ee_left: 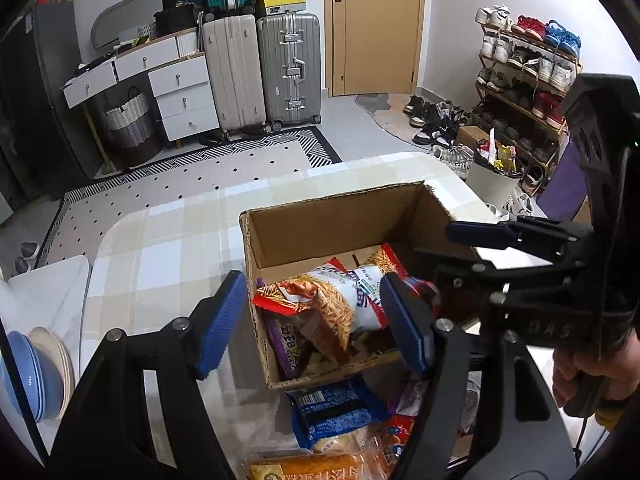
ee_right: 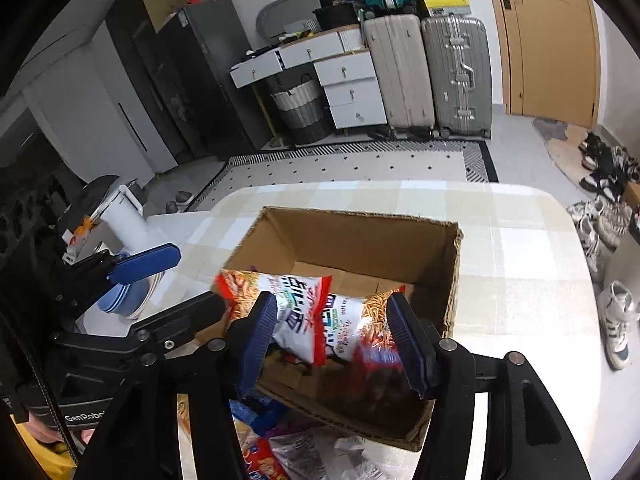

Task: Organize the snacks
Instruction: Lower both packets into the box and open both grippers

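The cardboard box sat on the checked table. The right gripper hung over it, let go, with a red and white snack bag loose between its blue pads. The left gripper was let go too, holding nothing. More snack packets lay near the box.

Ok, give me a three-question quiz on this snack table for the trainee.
1. True or false: the cardboard box is empty.
2. What stands against the far wall beside the door? A) suitcases B) a bicycle C) a sofa
3. Fill in: the stacked bowls are ____.
Key: 1 false, snack bags lie inside; 2 A; 3 blue.
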Demonstrator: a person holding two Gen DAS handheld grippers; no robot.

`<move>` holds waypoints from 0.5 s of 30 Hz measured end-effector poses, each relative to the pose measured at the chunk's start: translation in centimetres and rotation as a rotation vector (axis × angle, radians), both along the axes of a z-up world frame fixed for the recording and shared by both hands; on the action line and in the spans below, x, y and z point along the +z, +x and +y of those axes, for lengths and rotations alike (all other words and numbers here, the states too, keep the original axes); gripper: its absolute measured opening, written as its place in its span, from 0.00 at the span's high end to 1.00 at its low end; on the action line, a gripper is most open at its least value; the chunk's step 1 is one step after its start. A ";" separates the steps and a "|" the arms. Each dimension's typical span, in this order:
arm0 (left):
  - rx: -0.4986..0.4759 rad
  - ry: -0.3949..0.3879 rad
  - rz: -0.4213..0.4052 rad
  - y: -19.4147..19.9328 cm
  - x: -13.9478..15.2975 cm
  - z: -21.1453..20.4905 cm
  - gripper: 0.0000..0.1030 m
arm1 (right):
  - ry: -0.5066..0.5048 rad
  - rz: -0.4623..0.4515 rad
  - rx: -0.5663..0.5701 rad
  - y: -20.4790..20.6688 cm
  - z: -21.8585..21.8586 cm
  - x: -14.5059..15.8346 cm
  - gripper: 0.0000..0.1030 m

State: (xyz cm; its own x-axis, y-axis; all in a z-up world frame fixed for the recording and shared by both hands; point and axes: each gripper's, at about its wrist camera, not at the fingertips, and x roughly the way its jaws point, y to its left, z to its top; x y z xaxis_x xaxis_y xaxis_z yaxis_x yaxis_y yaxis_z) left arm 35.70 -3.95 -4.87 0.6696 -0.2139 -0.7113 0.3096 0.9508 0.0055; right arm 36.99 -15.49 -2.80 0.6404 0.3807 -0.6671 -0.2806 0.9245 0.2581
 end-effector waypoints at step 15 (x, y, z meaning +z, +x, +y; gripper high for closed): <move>-0.007 0.002 -0.118 -8.4 9.0 0.7 0.24 | 0.012 -0.132 0.003 -7.5 -0.4 7.2 0.39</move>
State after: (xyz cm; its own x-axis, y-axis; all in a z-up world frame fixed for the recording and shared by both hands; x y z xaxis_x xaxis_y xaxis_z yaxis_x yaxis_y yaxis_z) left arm 27.33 -3.23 4.12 0.7470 -0.2175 -0.6282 0.3136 0.9485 0.0445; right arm 29.45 -15.91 4.42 0.7213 0.3901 -0.5723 -0.3160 0.9206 0.2293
